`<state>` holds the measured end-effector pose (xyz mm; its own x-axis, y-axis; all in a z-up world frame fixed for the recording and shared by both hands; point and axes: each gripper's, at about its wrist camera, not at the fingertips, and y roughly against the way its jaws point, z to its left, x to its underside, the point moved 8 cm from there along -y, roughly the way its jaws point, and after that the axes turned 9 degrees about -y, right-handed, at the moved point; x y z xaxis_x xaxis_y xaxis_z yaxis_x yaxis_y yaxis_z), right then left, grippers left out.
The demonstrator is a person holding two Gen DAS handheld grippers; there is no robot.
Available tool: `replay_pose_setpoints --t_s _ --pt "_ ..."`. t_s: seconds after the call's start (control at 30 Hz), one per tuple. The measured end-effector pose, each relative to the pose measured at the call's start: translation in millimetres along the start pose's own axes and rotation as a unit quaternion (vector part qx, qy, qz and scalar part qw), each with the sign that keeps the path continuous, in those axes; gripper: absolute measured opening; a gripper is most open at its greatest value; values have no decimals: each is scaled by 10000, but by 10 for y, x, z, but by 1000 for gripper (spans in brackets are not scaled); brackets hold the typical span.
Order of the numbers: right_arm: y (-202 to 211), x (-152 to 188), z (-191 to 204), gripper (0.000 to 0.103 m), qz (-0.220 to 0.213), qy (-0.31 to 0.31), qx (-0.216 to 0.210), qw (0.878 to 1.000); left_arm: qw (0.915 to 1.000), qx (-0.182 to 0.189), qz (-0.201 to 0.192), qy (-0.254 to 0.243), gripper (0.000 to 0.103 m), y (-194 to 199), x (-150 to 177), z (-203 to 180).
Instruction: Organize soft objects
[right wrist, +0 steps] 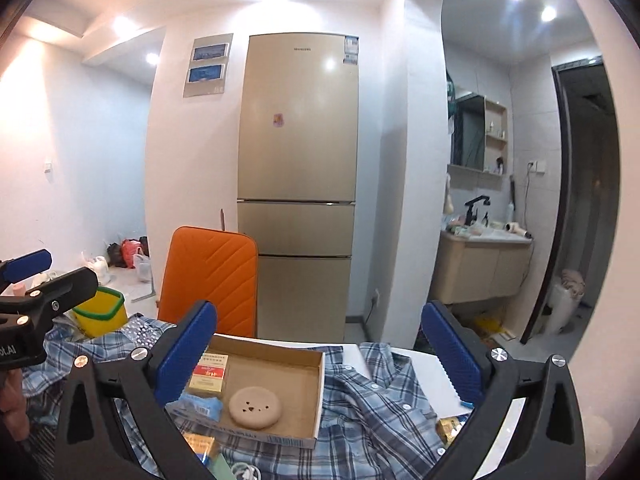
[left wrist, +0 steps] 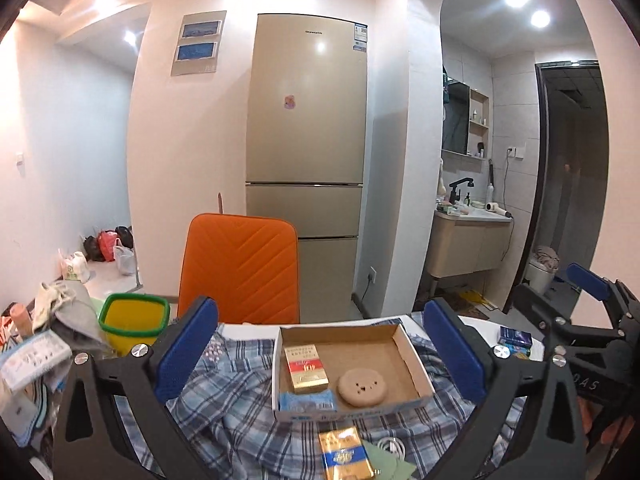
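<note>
A blue plaid shirt (left wrist: 232, 392) (right wrist: 380, 412) lies rumpled across the table. On it sits a shallow cardboard box (left wrist: 412, 360) (right wrist: 322, 384). The box holds a round tan pad (left wrist: 362, 388) (right wrist: 255, 407), a red-and-gold carton (left wrist: 306, 368) (right wrist: 210, 374) and a blue packet (left wrist: 306, 400) (right wrist: 200, 406). My left gripper (left wrist: 320, 308) hangs open above the box, nothing between its blue pads. My right gripper (right wrist: 320, 312) is open too, above the box's right side and the shirt, and holds nothing.
A yellow bin with a green rim (left wrist: 134, 320) (right wrist: 100, 312) and a heap of cloths (left wrist: 64, 308) stand at the left. An orange chair back (left wrist: 240, 272) rises behind the table, a fridge (left wrist: 308, 160) beyond it. A gold-and-blue packet (left wrist: 346, 456) and a white cable (left wrist: 390, 446) lie near me.
</note>
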<state>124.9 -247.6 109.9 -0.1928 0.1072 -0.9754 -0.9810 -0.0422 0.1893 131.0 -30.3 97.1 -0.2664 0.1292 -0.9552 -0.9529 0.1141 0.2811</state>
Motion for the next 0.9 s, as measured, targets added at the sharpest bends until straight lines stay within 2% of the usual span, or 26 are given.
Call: replay_pose_setpoints --t_s 0.2,0.43,0.6,0.73,0.9 --pt "277 236 -37 103 -17 -45 100 9999 9998 23 208 -57 102 95 387 -14" --pt "378 597 -256 103 146 -346 352 9987 9981 178 590 -17 102 86 852 -68" --pt "349 867 -405 103 448 -250 630 9967 9962 271 825 -105 102 61 1134 -182" --pt "307 1077 -449 103 714 -228 675 9949 9936 363 1070 -80 102 -29 1315 -235" --pt "264 1300 -420 103 1058 -198 674 9919 9929 221 1163 -135 102 -67 1476 -231"
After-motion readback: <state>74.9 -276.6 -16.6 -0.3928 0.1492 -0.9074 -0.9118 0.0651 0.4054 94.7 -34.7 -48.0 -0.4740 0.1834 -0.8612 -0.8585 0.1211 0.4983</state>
